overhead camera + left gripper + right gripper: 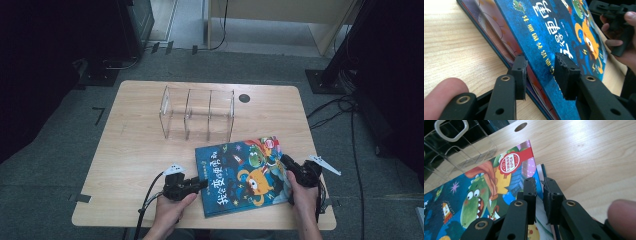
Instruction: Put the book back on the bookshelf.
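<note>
A: How does the clear acrylic rack (198, 114) look?

B: Its three slots hold nothing. The picture book (242, 174) lies near the table (135, 145) front edge.

A: The grippers?

B: The right gripper (539, 185) pinches the book's right edge; the left gripper (540, 65) straddles the left edge, jaws partly open.

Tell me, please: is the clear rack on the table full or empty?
Empty. Through the clear rack only bare table shows in its compartments; the picture book lies outside it.
</note>
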Demonstrator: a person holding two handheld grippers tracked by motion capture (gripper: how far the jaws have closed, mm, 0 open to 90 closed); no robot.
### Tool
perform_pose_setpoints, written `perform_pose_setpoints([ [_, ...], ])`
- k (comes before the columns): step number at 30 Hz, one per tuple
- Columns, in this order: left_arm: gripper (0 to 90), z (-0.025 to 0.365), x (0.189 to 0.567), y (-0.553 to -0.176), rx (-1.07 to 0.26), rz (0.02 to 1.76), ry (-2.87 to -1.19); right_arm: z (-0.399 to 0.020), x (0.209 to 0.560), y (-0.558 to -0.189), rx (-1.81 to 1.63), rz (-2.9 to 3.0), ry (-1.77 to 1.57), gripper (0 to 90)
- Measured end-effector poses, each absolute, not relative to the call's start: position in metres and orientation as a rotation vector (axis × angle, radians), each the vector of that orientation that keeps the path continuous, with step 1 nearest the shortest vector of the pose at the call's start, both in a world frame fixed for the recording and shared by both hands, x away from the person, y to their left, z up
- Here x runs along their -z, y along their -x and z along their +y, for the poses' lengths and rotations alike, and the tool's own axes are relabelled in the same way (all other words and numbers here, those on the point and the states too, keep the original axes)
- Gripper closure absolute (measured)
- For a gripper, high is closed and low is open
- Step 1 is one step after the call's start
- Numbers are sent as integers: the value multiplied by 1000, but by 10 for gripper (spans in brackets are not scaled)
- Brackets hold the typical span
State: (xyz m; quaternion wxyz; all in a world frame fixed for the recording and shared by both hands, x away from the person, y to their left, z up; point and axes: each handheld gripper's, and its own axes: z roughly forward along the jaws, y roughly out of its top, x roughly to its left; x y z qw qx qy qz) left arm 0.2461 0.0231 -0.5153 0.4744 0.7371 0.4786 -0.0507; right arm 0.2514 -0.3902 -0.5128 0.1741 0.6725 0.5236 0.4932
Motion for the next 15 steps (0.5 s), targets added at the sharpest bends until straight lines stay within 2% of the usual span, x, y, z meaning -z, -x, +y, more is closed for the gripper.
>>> perform_pose_setpoints([
  [2, 660, 25, 516, -247, 153, 1183, -1777, -390, 513, -255, -1393, 1494, -1900, 814],
  [5, 732, 31, 518, -249, 218, 1194, -1712, -395, 511, -261, -1422, 1538, -1865, 808],
  [7, 753, 34, 518, -250, 244, 1190, -1680, -398, 508, -259, -1458, 1560, -1845, 754],
  [8, 753, 34, 517, -249, 237, 1189, -1674, -398, 508, -259, -1458, 1560, -1845, 754],
  [9, 754, 33, 516, -248, 221, 1188, -1677, -400, 506, -253, -1456, 1597, -1821, 699],
  [10, 754, 33, 516, -247, 213, 1188, -1678, -400, 506, -253, -1456, 1597, -1821, 699],
  [11, 757, 32, 516, -247, 210, 1193, -1677, -400, 506, -240, -1415, 1602, -1816, 638],
  [14, 769, 33, 516, -247, 213, 1196, -1665, -401, 508, -224, -1364, 1583, -1817, 627],
  [15, 773, 34, 514, -247, 216, 1195, -1660, -402, 512, -204, -1305, 1578, -1832, 607],
])
